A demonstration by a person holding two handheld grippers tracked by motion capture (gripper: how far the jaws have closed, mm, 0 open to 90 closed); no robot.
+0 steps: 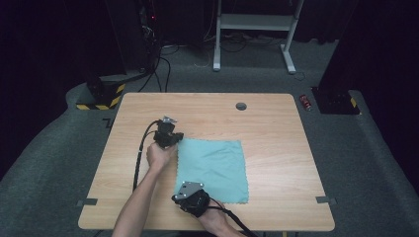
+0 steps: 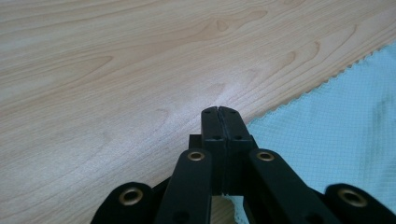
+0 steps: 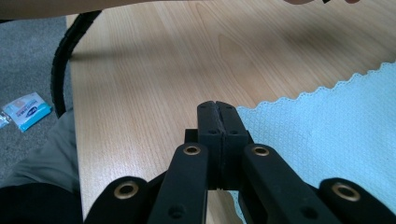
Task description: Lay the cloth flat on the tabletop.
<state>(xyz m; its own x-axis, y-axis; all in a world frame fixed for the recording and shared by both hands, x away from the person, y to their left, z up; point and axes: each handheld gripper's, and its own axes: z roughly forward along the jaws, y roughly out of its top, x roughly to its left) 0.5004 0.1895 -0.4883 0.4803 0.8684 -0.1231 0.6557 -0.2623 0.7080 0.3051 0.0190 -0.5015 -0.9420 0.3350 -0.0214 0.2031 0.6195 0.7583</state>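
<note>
A light blue cloth (image 1: 211, 169) is laid flat on the wooden table (image 1: 267, 118), near the middle. The left gripper (image 1: 174, 138) is held at the cloth's far left corner, jaws pressed together with nothing between them. The right gripper (image 1: 184, 198) is held at the near left corner, jaws likewise pressed together, empty.

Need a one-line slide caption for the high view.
Both grippers, left and right, shut at the left-hand corners of a teal cloth on the wooden table.
</note>
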